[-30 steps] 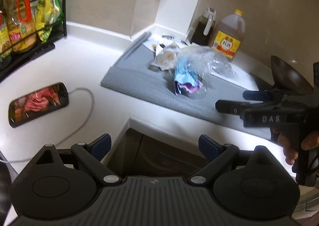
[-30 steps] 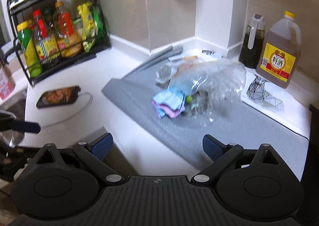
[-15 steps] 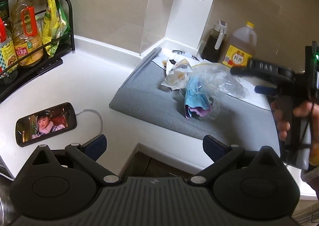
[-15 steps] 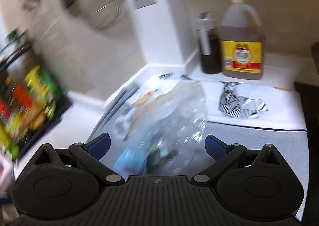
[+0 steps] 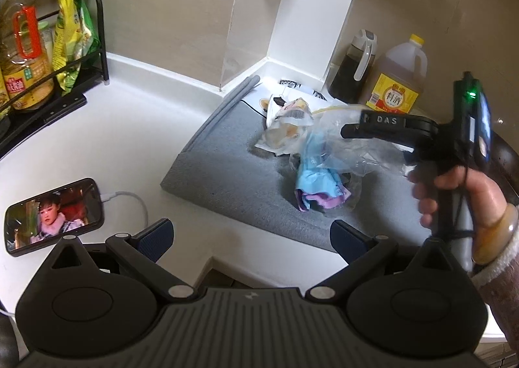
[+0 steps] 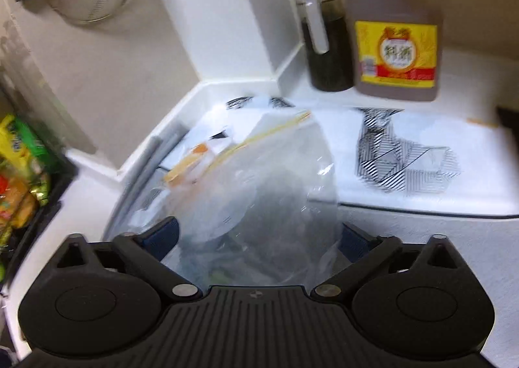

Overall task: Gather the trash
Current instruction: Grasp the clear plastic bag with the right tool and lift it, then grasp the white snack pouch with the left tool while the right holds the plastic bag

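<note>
A clear plastic bag (image 5: 350, 147) of trash lies on the grey mat (image 5: 227, 173), with blue and purple wrappers (image 5: 319, 186) inside it. A crumpled white wrapper (image 5: 288, 128) rests just behind it. A hand holds my right gripper (image 6: 258, 238) over the bag (image 6: 269, 186); its jaws are closing, with the bag between them and its pads not visibly pressing on it. One of its fingers (image 5: 386, 123) shows above the bag in the left wrist view. My left gripper (image 5: 253, 236) hangs open and empty over the counter's front edge, short of the mat.
A lit phone (image 5: 53, 215) on a cable lies at the left of the white counter. A wire rack (image 5: 97, 27) with bottles and snack packs stands at the far left. A wine jug (image 6: 394, 30) and dark bottle (image 6: 327, 43) stand in the back corner, beside a patterned sheet (image 6: 405, 157).
My right gripper has swung in from the right, rolled and dropped over the plastic bag, which now lies between its jaws. My left gripper has drifted a little along the counter.
</note>
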Motion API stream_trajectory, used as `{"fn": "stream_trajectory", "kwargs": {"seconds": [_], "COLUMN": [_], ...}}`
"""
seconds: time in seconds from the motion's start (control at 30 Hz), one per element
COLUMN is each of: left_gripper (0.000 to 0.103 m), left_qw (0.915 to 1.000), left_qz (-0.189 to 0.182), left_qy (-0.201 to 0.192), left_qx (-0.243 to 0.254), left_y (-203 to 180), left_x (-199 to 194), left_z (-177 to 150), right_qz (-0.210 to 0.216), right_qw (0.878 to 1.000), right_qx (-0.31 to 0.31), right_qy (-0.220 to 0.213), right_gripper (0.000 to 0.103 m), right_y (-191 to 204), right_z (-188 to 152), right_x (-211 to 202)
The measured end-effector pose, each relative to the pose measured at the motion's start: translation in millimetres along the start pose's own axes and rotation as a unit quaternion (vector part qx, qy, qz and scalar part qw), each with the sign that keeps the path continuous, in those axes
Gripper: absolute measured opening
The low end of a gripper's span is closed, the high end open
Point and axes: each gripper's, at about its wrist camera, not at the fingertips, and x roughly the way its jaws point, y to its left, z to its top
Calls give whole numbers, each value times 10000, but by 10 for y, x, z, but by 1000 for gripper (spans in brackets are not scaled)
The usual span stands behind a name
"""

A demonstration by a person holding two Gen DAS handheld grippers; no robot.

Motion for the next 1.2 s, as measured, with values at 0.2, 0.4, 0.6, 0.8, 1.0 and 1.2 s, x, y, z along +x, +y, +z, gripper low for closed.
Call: {"fn": "stream_trajectory", "kwargs": {"seconds": [0.2,0.4,0.6,0.8,1.0,1.2], "left_gripper": [103,103,103,103,103,103], "left_qw": [10000,9998,9994,9989,9987,9983], "left_qz": [-74,-183,-302,-372,-436,-579], "left_qy": [23,-62,-125,-156,-68,-36], "left_qx": [-12,46,129,224,239,48], "left_y": [-12,-96,-207,-342,-426,-327], "left_x": [209,416,651,910,1183,1408], "left_z": [127,323,540,759,934,1114], "right_qz": [-53,-39,-163,-376,-447,-500], "right_qw": [9929,9860,9875,9902,9916,9923], "right_qx": [-994,-1150,-941,-839,-754,-681], "right_qy": [-647,-1210,-1257,-1052,-948,-907], "right_gripper": [27,24,24,24,24,24], "right_y": [150,66,-179,-374,-478,-545], "right_z": [-95,-83,-104,-207,-248,-263], "right_x": [-307,-728,-951,-945,-902,-863]}}
